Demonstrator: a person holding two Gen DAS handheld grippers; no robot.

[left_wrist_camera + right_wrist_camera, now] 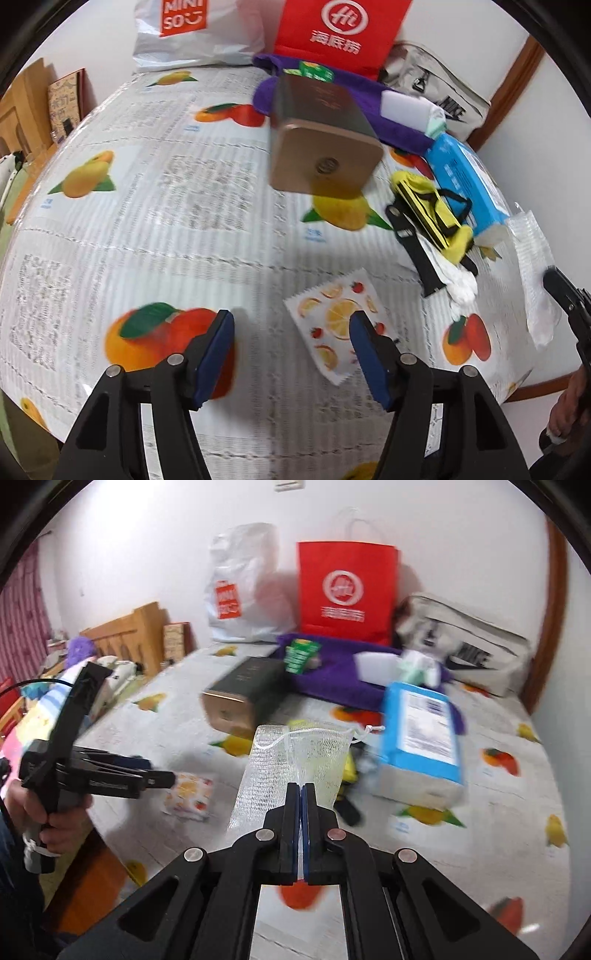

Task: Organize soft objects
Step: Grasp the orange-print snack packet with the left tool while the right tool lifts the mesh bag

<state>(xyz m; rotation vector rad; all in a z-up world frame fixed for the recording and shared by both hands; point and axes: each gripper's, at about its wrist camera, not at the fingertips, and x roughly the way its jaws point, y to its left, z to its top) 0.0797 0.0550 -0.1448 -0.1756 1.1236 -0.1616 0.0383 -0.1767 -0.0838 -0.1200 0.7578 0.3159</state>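
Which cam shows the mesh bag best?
Right wrist: the mesh bag sits centre frame, pinched in the shut right gripper, drawstring visible. Left wrist catches it only at the right edge, partly cut off.

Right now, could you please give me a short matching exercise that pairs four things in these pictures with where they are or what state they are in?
Things:
1. mesh pouch
2. fruit-print packet
3. red paper bag
4. left gripper

Places or states:
A. standing upright against the wall
B. open, holding nothing
C. pinched in the right gripper
D. lying flat on the tablecloth, just beyond the left gripper's fingertips

Pairs: 1-C, 2-D, 3-A, 4-B
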